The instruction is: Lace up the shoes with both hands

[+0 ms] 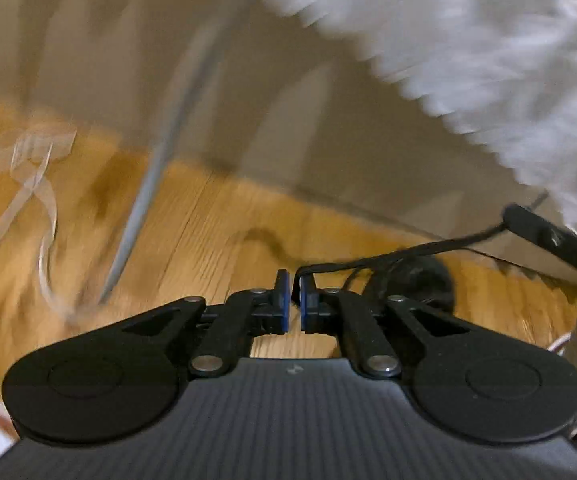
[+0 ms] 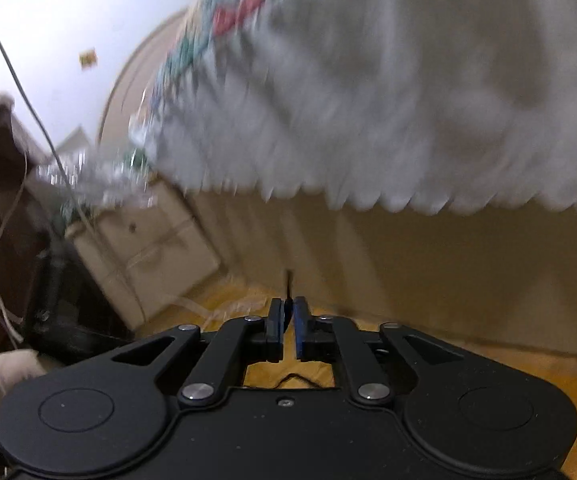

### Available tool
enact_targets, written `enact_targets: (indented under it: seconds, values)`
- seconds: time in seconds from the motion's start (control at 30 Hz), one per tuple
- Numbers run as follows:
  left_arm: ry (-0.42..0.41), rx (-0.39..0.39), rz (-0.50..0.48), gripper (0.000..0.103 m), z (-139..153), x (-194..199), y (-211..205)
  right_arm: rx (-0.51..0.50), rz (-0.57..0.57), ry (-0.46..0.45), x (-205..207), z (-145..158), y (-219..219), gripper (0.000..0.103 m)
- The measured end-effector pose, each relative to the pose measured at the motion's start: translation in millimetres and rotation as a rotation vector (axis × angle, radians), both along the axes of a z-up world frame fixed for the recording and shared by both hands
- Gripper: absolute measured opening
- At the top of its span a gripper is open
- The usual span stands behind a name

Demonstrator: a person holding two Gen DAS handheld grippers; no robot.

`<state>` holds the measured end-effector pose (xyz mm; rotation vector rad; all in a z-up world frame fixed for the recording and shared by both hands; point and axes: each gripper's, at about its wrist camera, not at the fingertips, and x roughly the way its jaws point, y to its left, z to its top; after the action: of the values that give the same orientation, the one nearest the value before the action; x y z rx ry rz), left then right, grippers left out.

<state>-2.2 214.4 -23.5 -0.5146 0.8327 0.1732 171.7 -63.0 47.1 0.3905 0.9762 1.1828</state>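
Two grippers pinch one black lace (image 1: 388,258): left gripper (image 1: 294,296) shows its taut run, right gripper (image 2: 288,312) only its tip.

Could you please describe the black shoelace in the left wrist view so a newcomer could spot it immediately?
Start at the wooden floor, then find the left gripper. The black shoelace runs rightward from its blue pads; unlike the clear ribbon curled at far left, it is thin, dark and stretched.

Both wrist cameras look forward, low over the orange wooden floor (image 1: 216,216); both catch the white scalloped cloth (image 2: 368,120).
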Motion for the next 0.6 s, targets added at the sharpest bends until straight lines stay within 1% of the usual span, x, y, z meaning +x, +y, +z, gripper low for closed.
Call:
enact_targets:
  seconds: [0.03, 0.07, 0.1, 0.13, 0.17, 0.2, 0.27, 0.4, 0.43, 0.5, 0.6]
  values:
    - [0.03, -0.082, 0.06, 0.004, -12, -3, 11, -0.016, 0.034, 0.023, 0, -4, 4, 0.02]
    - [0.055, -0.175, 0.118, 0.004, -25, -8, 22, -0.036, 0.045, 0.046, 2, -8, 3, 0.025]
    - [0.08, -0.263, 0.171, 0.004, -37, -14, 32, -0.056, 0.056, 0.069, 4, -12, 2, 0.032]
    - [0.107, -0.314, 0.21, 0.004, -46, -18, 37, -0.071, 0.041, 0.095, 8, -17, -3, 0.035]
    - [0.123, -0.313, 0.216, 0.004, -50, -21, 37, -0.08, -0.012, 0.126, 14, -22, -14, 0.036]
    - [0.128, -0.287, 0.201, 0.004, -51, -24, 35, -0.09, -0.056, 0.154, 19, -26, -24, 0.036]
    - [0.132, -0.242, 0.173, 0.004, -51, -28, 30, -0.128, -0.105, 0.186, 24, -34, -37, 0.036]
    - [0.11, -0.255, 0.127, 0.004, -44, -20, 25, -0.262, -0.142, 0.201, 25, -46, -42, 0.036]
    - [0.106, -0.245, 0.105, 0.005, -41, -17, 22, -0.284, -0.143, 0.219, 24, -50, -41, 0.036]
    - [0.099, -0.21, 0.055, 0.009, -34, -11, 13, -0.304, -0.131, 0.25, 24, -56, -38, 0.036]
    - [0.1, -0.153, -0.016, 0.014, -30, -5, 0, -0.326, -0.116, 0.262, 21, -62, -28, 0.038]
